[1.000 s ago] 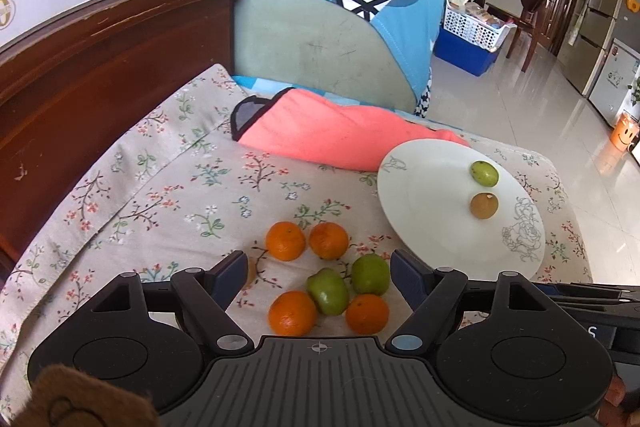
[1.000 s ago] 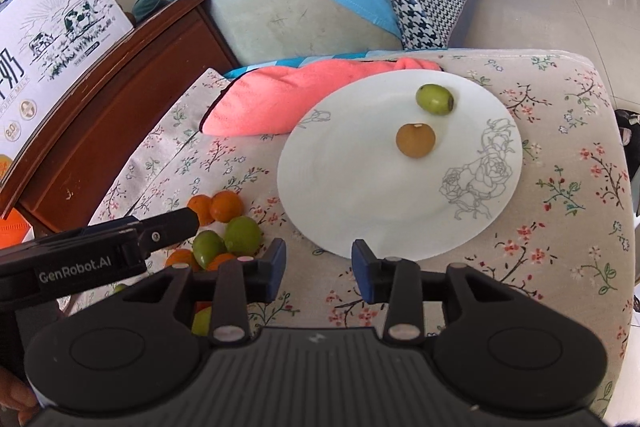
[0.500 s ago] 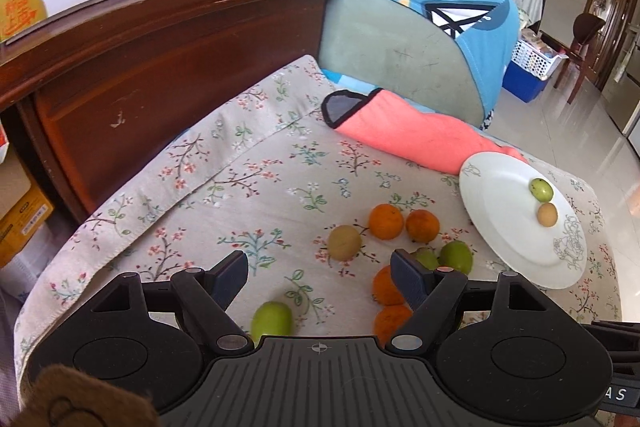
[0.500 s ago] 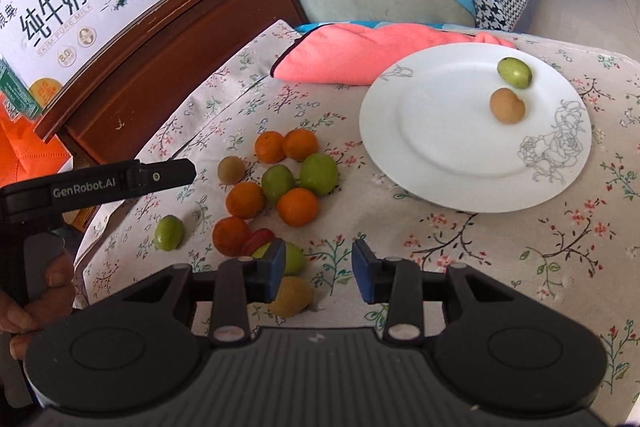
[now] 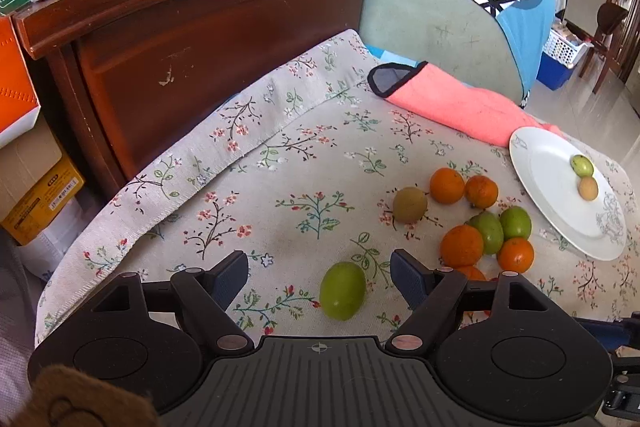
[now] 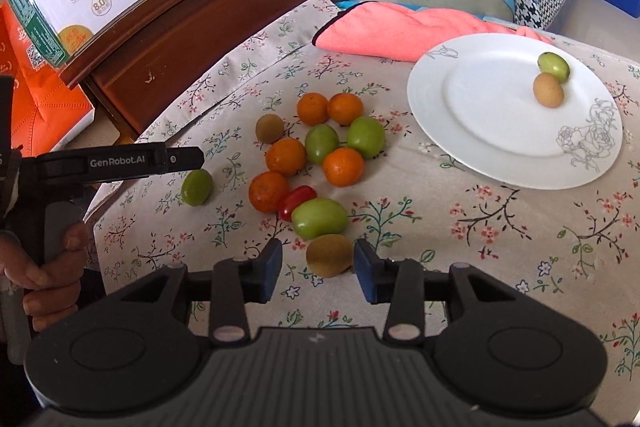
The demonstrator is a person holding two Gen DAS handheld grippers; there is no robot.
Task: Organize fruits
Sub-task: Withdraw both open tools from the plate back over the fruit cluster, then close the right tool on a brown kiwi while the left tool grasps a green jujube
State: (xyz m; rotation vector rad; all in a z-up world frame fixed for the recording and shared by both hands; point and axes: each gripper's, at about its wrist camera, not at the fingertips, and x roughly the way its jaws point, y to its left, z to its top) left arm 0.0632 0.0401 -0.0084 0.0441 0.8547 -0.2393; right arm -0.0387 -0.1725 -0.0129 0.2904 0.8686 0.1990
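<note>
Two pickups are lining up at once here. The left gripper (image 5: 318, 277) hangs over the lone green fruit (image 5: 343, 290) out toward the headboard edge of the surface, jaws wide apart, the fruit between them but nearer the right jaw and untouched. The right gripper (image 6: 318, 265) has the brown fruit (image 6: 329, 255) between its jaws, which have just been opening a little; the right pad looks very close to the skin, the left one clear of it, so no clamp yet.

Next, I'd say, each hand needs to sink, centre its fruit and close, then carry to the white plate (image 6: 480, 155) at the far corner, where a green and a brown fruit already lie.

In the way: the big green fruit (image 6: 319, 218) touches the brown one's far side, a small red tomato (image 6: 297, 197) just beyond. The orange and green cluster (image 6: 320, 143) sits between both grippers and the plate. A pink cloth (image 6: 400, 31) lies along the plate's far rim.
</note>
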